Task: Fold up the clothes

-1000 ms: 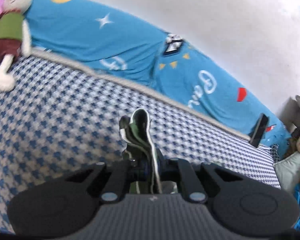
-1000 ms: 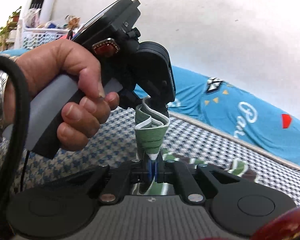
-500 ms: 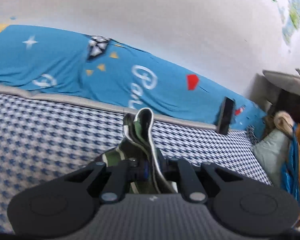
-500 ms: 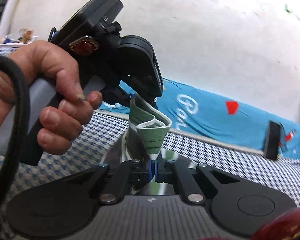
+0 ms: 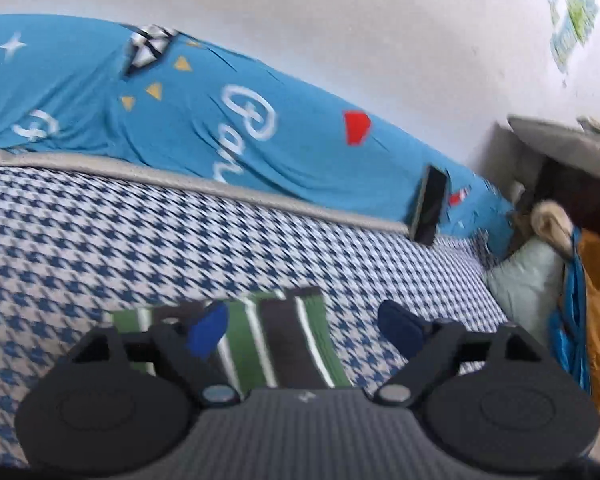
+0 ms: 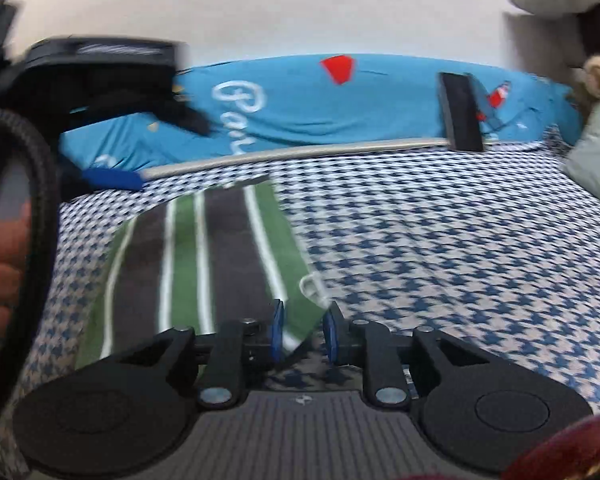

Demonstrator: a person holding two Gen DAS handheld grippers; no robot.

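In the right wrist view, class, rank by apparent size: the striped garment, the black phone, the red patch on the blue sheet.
1. striped garment, though nearest the camera.
2. black phone.
3. red patch.

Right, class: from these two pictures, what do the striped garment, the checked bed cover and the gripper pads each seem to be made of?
Striped garment: soft knit or woven cloth, matte; it lies flat and limp, hugging the bed.
Checked bed cover: woven fabric, matte, with a printed or woven houndstooth; which, blur leaves open.
Gripper pads: blue, probably rubber or soft plastic, dull finish, set on black hard-plastic fingers.
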